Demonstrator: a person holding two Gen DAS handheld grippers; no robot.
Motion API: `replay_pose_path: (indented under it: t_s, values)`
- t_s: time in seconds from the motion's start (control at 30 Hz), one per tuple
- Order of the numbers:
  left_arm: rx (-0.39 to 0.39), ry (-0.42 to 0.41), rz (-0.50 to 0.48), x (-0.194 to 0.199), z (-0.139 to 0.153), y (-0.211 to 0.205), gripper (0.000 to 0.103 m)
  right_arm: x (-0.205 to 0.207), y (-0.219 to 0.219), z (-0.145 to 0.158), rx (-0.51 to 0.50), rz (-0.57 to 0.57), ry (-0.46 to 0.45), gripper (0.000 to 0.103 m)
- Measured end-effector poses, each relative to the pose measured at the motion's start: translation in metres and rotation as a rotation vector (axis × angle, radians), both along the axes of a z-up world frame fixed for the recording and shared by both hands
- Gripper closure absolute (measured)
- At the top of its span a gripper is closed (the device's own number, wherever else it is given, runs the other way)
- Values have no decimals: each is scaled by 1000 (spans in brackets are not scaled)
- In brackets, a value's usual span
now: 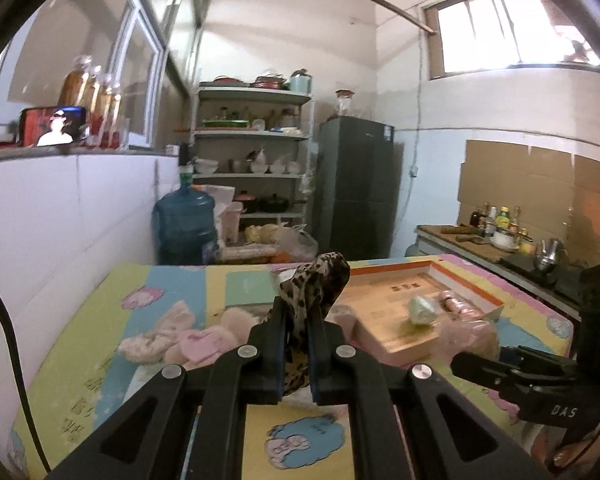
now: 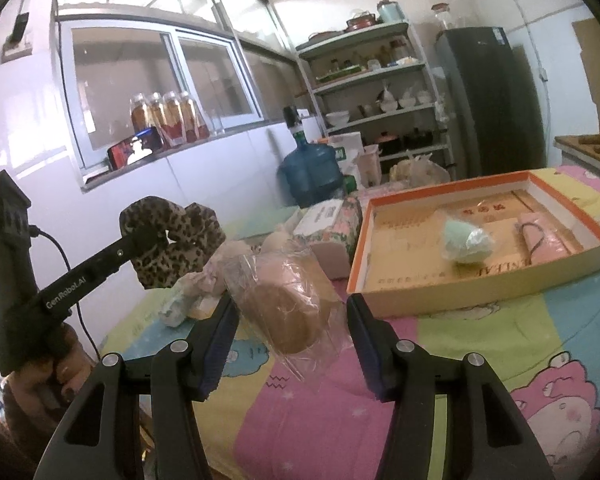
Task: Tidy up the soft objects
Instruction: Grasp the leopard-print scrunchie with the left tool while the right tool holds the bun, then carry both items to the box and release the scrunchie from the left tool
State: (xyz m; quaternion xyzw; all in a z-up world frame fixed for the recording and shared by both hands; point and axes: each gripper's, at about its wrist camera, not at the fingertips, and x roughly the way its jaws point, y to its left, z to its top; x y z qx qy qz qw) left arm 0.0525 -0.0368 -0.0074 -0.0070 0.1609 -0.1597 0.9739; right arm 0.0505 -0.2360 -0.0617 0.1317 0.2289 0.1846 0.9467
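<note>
Left gripper (image 1: 298,322) is what we track first: its jaws are pressed together on a leopard-print fabric scrunchie (image 1: 316,280), which sticks up past the fingertips and hangs down between the pads. From the right wrist view we see the same scrunchie (image 2: 172,240) lifted clear of the bed, well above the cartoon-print sheet (image 2: 480,344).

Right gripper (image 2: 292,336) has its jaws spread, and a plastic-wrapped brown soft item (image 2: 288,312) sits between them. We cannot tell whether the pads touch the wrap, so we do not call it held.

Key relation, as we read it: the orange-rimmed cardboard tray (image 1: 476,276) lies ahead and to the right of the left gripper, near but apart. It already holds a pale green wrapped item (image 1: 420,310) and a pink packet (image 2: 540,240). The tray's long axis seems to run left to right across the left wrist view. The scrunchie is still outside it, over the sheet.

We judge the coming move to be a carry rightward and forward over the near rim, then a release. The right gripper is nearer the tray, so we flag a possible crossing of the two tools. A pile of pink plush items (image 1: 180,336) remains on the sheet to the left.
</note>
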Motion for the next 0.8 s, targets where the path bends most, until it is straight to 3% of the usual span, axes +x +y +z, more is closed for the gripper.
replay_pose_path:
  t_s: [0.53,0.8]
  values:
    - [-9,-10,-199,24,21,-80,94,-15,-68,26,-16,-158,-70,46]
    - [-6,16,-217,52,24,-120,94,-8,-114,44,-66,-247,-107,46]
